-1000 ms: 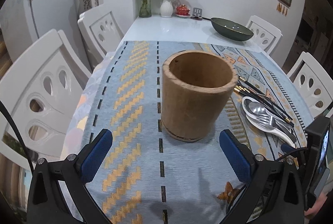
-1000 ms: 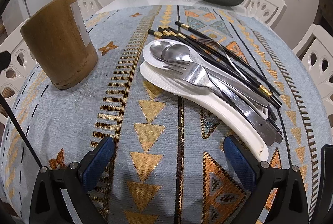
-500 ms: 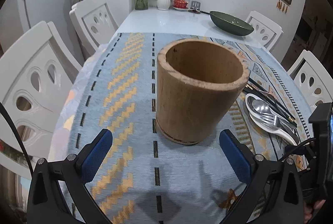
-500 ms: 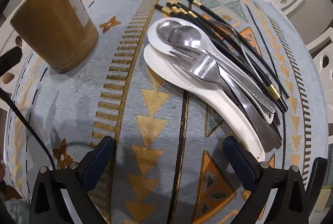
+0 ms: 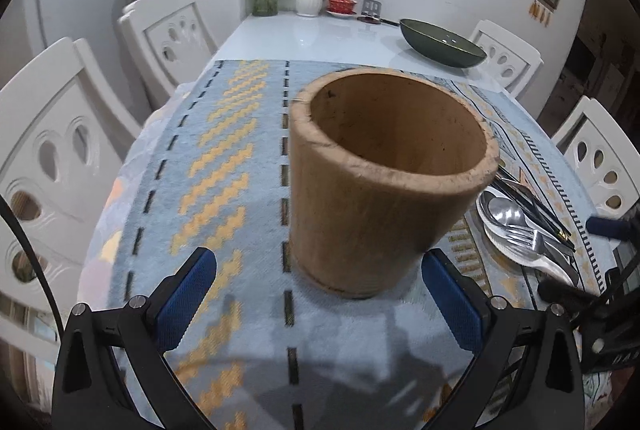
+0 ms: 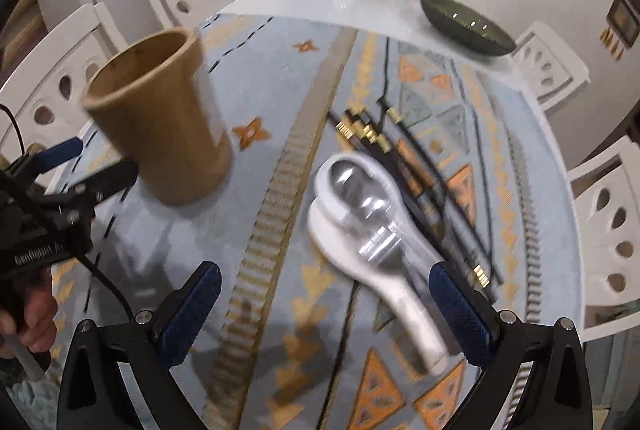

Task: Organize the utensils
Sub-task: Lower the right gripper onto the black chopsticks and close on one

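The one readable marking is pale lettering on the left gripper's black body, seen at the left edge of the right wrist view; it looks like "GenRobot", though the end is blurred. A white label on the holder (image 6: 160,122) shows no legible text. The wooden holder (image 5: 390,174) stands upright and empty on the patterned cloth (image 5: 224,166). The left gripper (image 5: 318,300) sits just short of the holder, fingers spread wide to either side of its base and holding nothing. The utensils lie in a heap to the right of the holder: two white spoons (image 6: 360,230), two metal spoons (image 6: 352,186) and what appears to be one fork (image 6: 380,242), with black gold-tipped chopsticks (image 6: 404,166) beyond them, too blurred to count. The right gripper (image 6: 326,306) hangs over the heap's near end, fingers wide apart and empty, its right pad (image 6: 460,314) beside a white spoon's handle.
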Motion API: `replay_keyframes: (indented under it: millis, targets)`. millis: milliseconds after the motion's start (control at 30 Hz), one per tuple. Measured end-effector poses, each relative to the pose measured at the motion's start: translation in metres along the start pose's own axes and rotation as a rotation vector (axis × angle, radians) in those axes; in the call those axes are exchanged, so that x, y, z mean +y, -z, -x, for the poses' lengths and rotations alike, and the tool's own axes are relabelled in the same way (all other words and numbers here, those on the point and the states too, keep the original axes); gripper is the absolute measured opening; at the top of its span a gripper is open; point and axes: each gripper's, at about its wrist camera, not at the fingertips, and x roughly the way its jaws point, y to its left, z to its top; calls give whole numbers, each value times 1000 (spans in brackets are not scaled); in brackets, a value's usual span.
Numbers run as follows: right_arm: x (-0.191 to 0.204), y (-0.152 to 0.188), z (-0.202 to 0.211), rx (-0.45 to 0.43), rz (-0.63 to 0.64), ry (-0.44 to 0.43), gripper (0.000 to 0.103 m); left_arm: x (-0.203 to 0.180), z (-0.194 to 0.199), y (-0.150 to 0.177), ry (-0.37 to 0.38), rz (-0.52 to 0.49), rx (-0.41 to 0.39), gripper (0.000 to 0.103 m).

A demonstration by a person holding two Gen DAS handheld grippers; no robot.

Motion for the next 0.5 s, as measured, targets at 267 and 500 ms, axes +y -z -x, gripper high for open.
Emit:
replay_keyframes:
  millis: [267,500]
  targets:
    - [-25,-16,9,-34,-38,48,103,-18,-13,-2,7,-68,-10,102]
    - [-73,-38,20,-61,-139,12,103,-18,-17,-6,24,-61,3,102]
